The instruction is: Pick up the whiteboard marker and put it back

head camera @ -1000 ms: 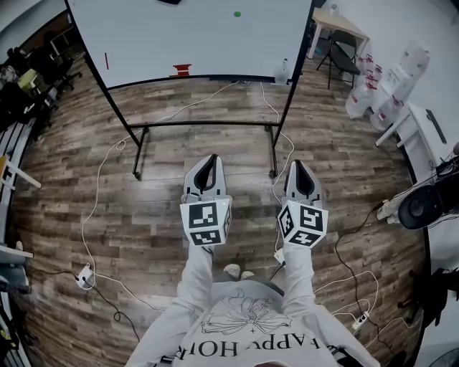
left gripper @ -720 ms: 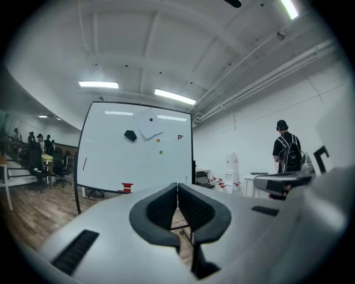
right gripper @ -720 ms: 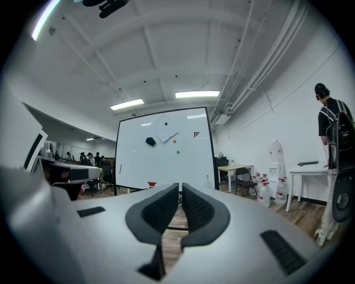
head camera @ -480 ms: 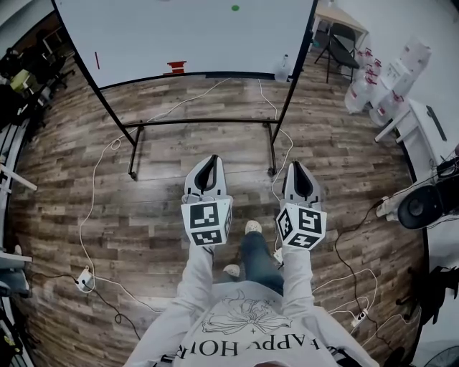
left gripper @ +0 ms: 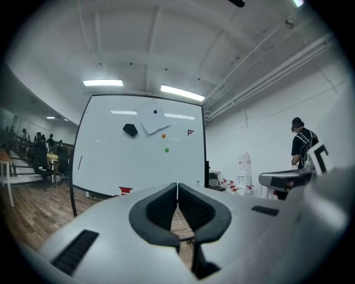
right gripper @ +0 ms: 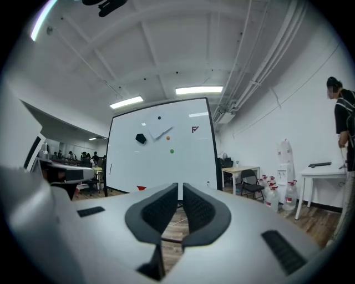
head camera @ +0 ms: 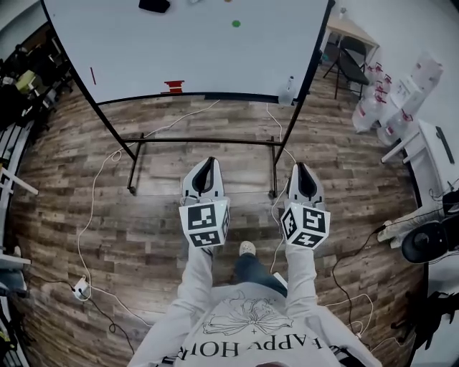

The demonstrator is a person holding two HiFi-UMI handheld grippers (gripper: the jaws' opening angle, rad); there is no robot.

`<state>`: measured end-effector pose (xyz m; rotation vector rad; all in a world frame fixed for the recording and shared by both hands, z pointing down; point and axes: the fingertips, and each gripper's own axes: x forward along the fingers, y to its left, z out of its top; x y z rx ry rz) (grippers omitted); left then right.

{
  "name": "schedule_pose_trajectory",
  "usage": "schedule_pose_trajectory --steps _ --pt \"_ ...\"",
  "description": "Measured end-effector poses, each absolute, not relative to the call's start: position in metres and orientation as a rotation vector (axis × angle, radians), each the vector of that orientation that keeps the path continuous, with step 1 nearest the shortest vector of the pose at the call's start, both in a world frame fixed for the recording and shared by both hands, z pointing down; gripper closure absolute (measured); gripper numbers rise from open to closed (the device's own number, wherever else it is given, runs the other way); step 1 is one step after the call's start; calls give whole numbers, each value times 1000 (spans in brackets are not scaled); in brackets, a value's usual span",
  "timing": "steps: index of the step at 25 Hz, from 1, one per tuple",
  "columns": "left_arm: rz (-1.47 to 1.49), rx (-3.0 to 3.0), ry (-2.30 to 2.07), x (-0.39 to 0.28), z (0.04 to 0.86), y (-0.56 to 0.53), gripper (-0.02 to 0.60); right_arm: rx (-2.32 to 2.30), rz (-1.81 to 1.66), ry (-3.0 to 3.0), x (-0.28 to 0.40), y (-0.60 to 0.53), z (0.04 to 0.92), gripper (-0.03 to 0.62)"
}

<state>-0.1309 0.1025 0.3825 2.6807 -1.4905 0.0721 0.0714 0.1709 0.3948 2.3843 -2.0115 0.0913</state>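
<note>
A thin red marker [head camera: 92,75] hangs upright on the left part of the big whiteboard [head camera: 186,50]; in the left gripper view the marker [left gripper: 80,162] is a dark thin stroke. A red object [head camera: 173,87] sits on the board's bottom ledge. My left gripper [head camera: 209,163] and right gripper [head camera: 302,168] point level at the board from well short of it, side by side above the wooden floor. The left gripper [left gripper: 177,186] is shut and empty. The right gripper [right gripper: 180,186] shows only a hairline slit between its jaws, with nothing in it.
The board stands on a black wheeled frame [head camera: 204,141] with cables [head camera: 97,208] trailing over the floor. A black eraser [head camera: 154,5] and green magnet [head camera: 236,24] are on the board. A chair [head camera: 348,61] and water jugs [head camera: 376,100] stand right. A person [left gripper: 302,141] stands far right.
The person has stepped forward: the whiteboard and its frame are nearer and larger in the head view. Both grippers keep the same shut, level pose ahead of the body.
</note>
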Motion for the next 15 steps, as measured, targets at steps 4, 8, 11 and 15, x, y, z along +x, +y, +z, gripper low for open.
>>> schedule_pose_trajectory --steps 4,8,11,15 --pt "54 2666 -1525 -99 375 61 574 2357 55 -2042 108 124 382 566" --pt "45 2649 -1547 -70 373 25 574 2353 51 -2061 141 86 377 551" --pt "52 2645 -1549 -51 375 5 574 2343 73 -2071 159 62 383 532" --pt "77 2641 -1541 -33 382 -18 574 2332 108 -2080 174 33 392 514"
